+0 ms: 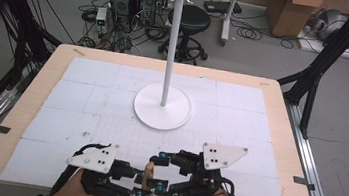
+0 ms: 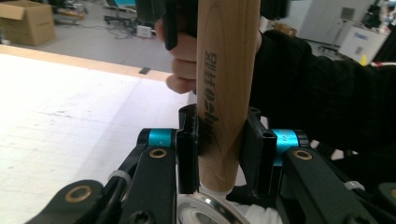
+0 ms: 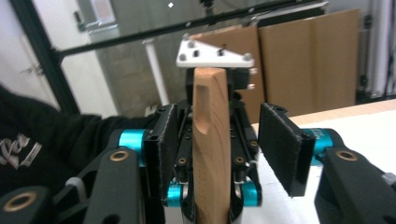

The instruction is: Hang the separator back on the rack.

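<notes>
Left gripper (image 2: 219, 149) is clamped tight on the round pale wooden handle (image 2: 224, 93) with black lettering, both pads pressing its sides, near the table's six o'clock edge. Right gripper (image 3: 229, 140) faces it from three o'clock, jaws parted around the handle's end, pads (image 3: 280, 144) clear of the wood. The tall white hook stand (image 1: 168, 67) sits at twelve o'clock on the white-matted table (image 1: 240, 116).

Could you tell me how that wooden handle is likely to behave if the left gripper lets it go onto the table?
The wooden handle looks rigid, so it probably won't flex between the left gripper pads. Its rounded shaft may roll on the flat table. The smooth finish could slip, though the right gripper pads look textured.
</notes>
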The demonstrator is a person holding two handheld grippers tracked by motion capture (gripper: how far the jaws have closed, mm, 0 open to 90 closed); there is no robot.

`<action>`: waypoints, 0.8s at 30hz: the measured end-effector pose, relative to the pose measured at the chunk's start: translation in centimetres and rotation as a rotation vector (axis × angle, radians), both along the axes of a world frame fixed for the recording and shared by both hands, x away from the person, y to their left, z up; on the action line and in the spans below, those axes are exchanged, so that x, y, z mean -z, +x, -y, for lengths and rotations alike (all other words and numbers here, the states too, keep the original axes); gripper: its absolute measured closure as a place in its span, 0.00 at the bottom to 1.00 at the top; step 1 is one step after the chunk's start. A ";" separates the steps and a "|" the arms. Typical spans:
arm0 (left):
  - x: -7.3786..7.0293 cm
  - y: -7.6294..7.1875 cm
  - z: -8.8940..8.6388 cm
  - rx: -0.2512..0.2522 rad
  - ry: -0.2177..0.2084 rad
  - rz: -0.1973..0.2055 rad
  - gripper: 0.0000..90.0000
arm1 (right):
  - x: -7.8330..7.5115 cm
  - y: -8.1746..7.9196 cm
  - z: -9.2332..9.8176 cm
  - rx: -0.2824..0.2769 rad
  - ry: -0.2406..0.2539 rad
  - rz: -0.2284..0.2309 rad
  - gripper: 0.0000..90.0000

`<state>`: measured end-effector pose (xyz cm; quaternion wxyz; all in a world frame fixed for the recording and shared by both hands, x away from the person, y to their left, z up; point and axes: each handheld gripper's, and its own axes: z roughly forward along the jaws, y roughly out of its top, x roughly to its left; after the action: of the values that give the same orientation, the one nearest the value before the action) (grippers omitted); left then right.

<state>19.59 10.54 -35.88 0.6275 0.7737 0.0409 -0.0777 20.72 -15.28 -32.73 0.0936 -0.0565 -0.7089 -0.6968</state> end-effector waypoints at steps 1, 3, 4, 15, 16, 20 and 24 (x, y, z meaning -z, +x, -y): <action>0.0 0.0 0.1 0.009 0.004 0.003 0.78 | 0.0 -0.1 -0.1 -0.012 -0.001 0.003 0.57; 0.1 -0.1 0.2 0.024 0.006 0.002 0.78 | 0.0 -0.2 -0.4 -0.035 -0.008 0.011 0.60; 0.1 -0.1 0.3 0.033 0.007 0.003 0.78 | 0.1 -0.2 -0.4 -0.040 -0.011 0.015 0.63; 0.2 -0.1 0.3 0.050 0.007 -0.002 0.78 | 0.0 -0.7 -0.8 -0.046 -0.015 0.054 0.80; 0.2 -0.1 0.2 0.043 0.006 -0.001 0.78 | 0.0 -0.8 -0.8 -0.035 -0.022 0.058 0.80; 0.4 0.0 0.2 -0.064 0.005 -0.014 0.60 | -0.5 -1.2 -1.0 0.078 -0.054 0.064 0.80; 0.6 -0.1 0.4 -0.126 0.024 0.024 0.47 | -1.0 -1.7 -1.4 0.237 -0.075 0.047 0.80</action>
<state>19.49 10.11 -36.45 0.6221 0.7780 0.0828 -0.0283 19.00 -13.92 -31.74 -0.0083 -0.1267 -0.7249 -0.6771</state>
